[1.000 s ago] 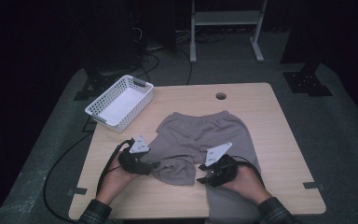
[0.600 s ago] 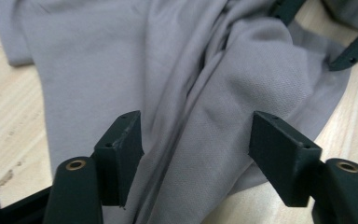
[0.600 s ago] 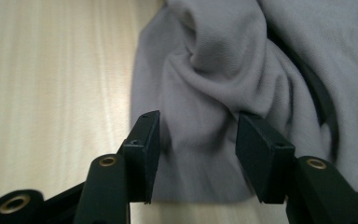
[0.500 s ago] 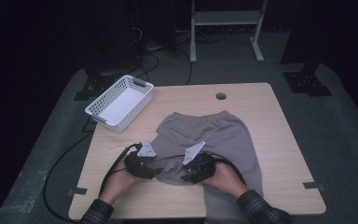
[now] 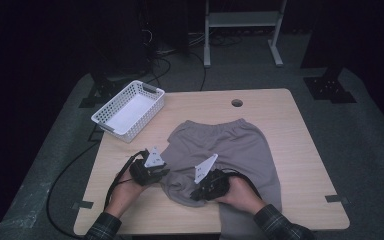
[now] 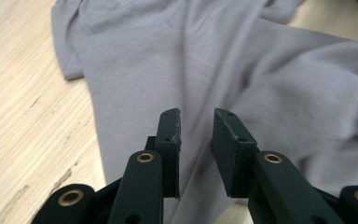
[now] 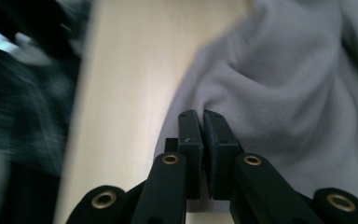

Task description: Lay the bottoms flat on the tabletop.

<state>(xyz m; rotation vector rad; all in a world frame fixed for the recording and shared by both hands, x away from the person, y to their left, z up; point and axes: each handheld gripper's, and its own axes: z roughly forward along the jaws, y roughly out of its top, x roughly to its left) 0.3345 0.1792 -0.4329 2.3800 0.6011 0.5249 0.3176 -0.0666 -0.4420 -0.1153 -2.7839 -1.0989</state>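
Grey shorts (image 5: 227, 147) lie flat on the wooden table (image 5: 300, 150), waistband at the far side, with one leg hanging over the near edge. My right gripper (image 5: 195, 195) sits at the bunched near-left hem. In the right gripper view it (image 7: 201, 113) is shut on a fold of the shorts (image 7: 289, 84). My left gripper (image 5: 165, 173) rests at the shorts' left edge. In the left gripper view it (image 6: 196, 114) stands open with a narrow gap, and the cloth (image 6: 177, 56) lies under the jaws, not pinched.
A white plastic basket (image 5: 128, 109) stands at the table's far left corner. A small round hole (image 5: 237, 103) sits near the far edge. Black cables (image 5: 70, 175) trail off the table's left side to the floor.
My right gripper has moved left along the near hem, dragging the cloth with it and bunching it. The left gripper has shifted slightly right toward the shorts.
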